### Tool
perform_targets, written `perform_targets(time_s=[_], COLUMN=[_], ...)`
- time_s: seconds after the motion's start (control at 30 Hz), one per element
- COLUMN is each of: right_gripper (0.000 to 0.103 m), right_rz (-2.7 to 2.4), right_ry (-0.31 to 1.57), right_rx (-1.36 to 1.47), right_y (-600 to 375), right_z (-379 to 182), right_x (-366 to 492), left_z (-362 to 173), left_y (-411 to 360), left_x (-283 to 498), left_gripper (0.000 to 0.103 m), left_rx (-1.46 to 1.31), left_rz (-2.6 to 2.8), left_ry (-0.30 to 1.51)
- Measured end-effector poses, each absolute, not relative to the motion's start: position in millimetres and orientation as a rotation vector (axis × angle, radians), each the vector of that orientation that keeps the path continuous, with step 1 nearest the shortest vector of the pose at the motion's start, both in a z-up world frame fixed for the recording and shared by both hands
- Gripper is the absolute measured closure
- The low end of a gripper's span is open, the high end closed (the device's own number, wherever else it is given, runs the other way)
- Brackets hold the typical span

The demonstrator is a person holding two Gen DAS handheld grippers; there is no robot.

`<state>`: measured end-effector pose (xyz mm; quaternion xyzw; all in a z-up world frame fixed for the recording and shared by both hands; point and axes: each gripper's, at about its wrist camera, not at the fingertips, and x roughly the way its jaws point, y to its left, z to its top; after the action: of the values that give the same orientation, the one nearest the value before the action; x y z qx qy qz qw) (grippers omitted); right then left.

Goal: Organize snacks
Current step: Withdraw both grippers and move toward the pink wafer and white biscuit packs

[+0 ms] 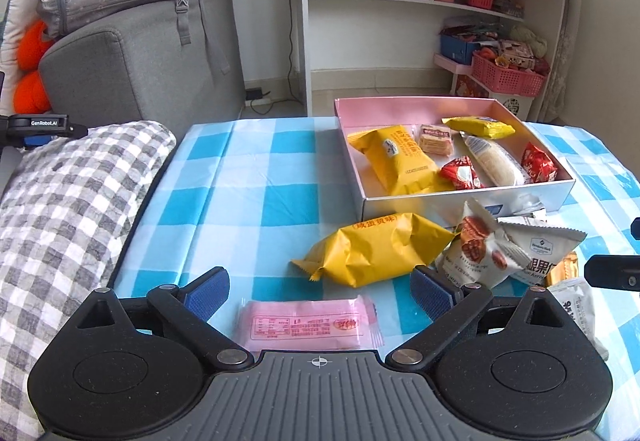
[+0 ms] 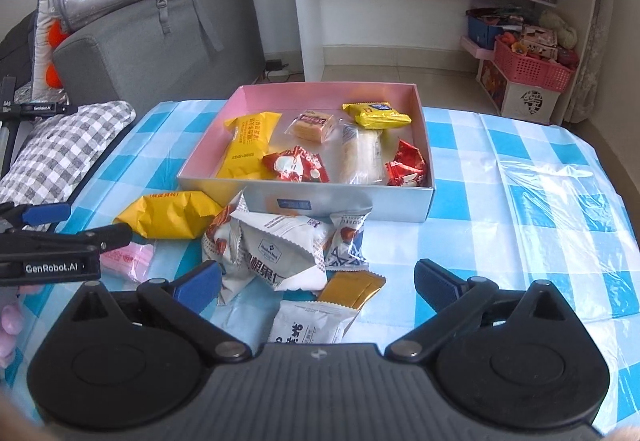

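A pink-lined box [image 1: 468, 199] [image 2: 340, 201] on the checked table holds several snacks: yellow, red and clear packets. In front of it lie loose snacks: a yellow packet [image 1: 376, 251] [image 2: 172, 215], white nut packets [image 1: 504, 253] [image 2: 280, 253], a gold packet [image 2: 352, 289] and a white packet [image 2: 312, 325]. A pink packet [image 1: 310, 325] [image 2: 128, 259] lies between my left gripper's fingers. My left gripper [image 1: 320, 291] is open and empty, low over the pink packet. My right gripper [image 2: 316, 281] is open and empty over the white and gold packets.
A grey checked cushion [image 1: 68, 209] lies at the table's left edge. A grey sofa [image 1: 140, 61] with a backpack stands behind it. A white shelf unit [image 1: 432, 1] and pink baskets [image 1: 508, 75] stand beyond the table. Clear plastic film [image 2: 560, 181] lies to the right.
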<state>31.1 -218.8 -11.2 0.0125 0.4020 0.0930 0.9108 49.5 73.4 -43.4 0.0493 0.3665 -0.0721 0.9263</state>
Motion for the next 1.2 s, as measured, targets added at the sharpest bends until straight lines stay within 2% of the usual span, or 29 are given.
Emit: perform_targets(time_s=[0.37, 0.8, 1.1, 1.2], right_gripper=[0.0, 0.002, 0.003, 0.003], right_rz=[0.283, 0.221, 0.203, 0.195], right_ry=[0.838, 0.939, 0.941, 0.939], right_rx=[-0.076, -0.024, -0.057, -0.046], right_y=[-202.5, -203.3, -218.0, -226.2], right_z=[-41.2, -68.0, -70.2, -68.4], right_x=[10.5, 16.8, 9.8, 9.3], left_z=[-63.3, -94.5, -90.1, -88.6], left_y=[86.9, 68.4, 63.0, 59.7], left_x=[54.6, 62.0, 29.1, 21.8], left_gripper=[0.005, 0.007, 0.007, 0.011], left_rx=[0.216, 0.42, 0.357, 0.325], left_rz=[-0.514, -0.565, -0.642, -0.62], left_ry=[0.652, 0.839, 0.912, 0.913])
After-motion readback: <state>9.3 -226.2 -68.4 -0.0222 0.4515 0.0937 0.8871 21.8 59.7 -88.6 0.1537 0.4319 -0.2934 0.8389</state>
